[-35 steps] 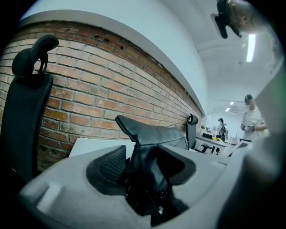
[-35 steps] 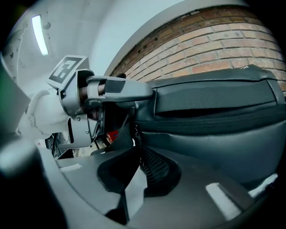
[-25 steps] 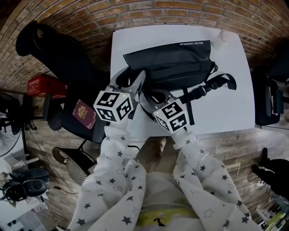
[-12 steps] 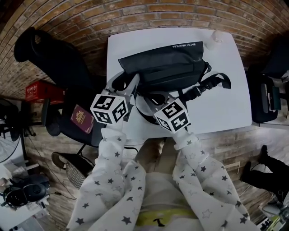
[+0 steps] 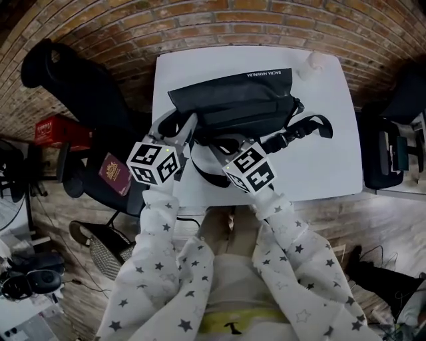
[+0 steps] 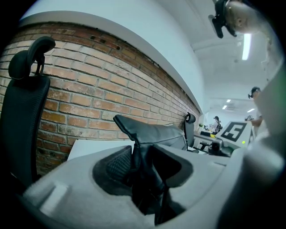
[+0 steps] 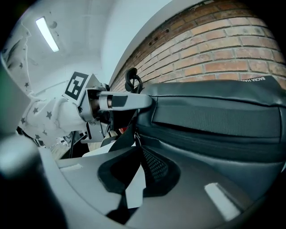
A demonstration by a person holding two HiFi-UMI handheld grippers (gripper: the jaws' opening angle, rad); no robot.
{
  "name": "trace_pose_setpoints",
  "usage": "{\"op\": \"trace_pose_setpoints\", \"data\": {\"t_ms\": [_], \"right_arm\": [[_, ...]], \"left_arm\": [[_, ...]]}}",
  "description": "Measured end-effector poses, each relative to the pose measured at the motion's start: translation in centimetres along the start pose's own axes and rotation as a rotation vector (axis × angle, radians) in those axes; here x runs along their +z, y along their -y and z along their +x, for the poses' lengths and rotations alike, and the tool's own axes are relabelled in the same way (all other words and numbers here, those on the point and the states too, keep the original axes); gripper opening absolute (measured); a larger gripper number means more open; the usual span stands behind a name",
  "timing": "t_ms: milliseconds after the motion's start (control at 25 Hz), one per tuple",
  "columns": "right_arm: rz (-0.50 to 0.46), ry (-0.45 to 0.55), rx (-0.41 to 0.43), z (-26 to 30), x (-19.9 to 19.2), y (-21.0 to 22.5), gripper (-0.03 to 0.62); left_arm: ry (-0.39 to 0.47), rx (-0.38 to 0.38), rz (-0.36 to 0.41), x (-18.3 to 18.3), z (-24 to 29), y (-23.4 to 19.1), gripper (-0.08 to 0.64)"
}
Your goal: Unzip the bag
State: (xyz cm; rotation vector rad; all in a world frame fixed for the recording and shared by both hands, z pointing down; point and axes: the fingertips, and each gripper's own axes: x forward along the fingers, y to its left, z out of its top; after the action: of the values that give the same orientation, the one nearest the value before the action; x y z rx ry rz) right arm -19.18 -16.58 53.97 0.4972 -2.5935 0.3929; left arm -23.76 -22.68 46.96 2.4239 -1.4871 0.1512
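Note:
A black bag lies on the white table, with its zip along the near face. My left gripper is at the bag's left end. Its jaws have just been closing, and in the left gripper view the left gripper pinches a fold of the bag's end between its pads. My right gripper sits at the bag's front, just right of the left one. Seen in its own view, the right gripper is shut on the small zipper pull below the bag's side.
The bag's strap with a buckle trails to the right on the table. A small white object sits at the far right corner. Left of the table, a black office chair carries a dark red booklet. Behind runs a brick wall.
The right gripper has shifted slightly along the bag's front and lifted a little. The left gripper stays at the bag's left end. The head view has drifted, so the table sits further left.

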Motion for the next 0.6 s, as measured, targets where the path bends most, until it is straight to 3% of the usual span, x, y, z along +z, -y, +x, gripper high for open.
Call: {"op": "trace_pose_setpoints", "data": {"t_ms": [600], "right_arm": [[-0.032, -0.076, 0.025, -0.72, 0.94, 0.90, 0.015]], "left_arm": [[0.023, 0.011, -0.002, 0.07, -0.58, -0.60, 0.141]]}}
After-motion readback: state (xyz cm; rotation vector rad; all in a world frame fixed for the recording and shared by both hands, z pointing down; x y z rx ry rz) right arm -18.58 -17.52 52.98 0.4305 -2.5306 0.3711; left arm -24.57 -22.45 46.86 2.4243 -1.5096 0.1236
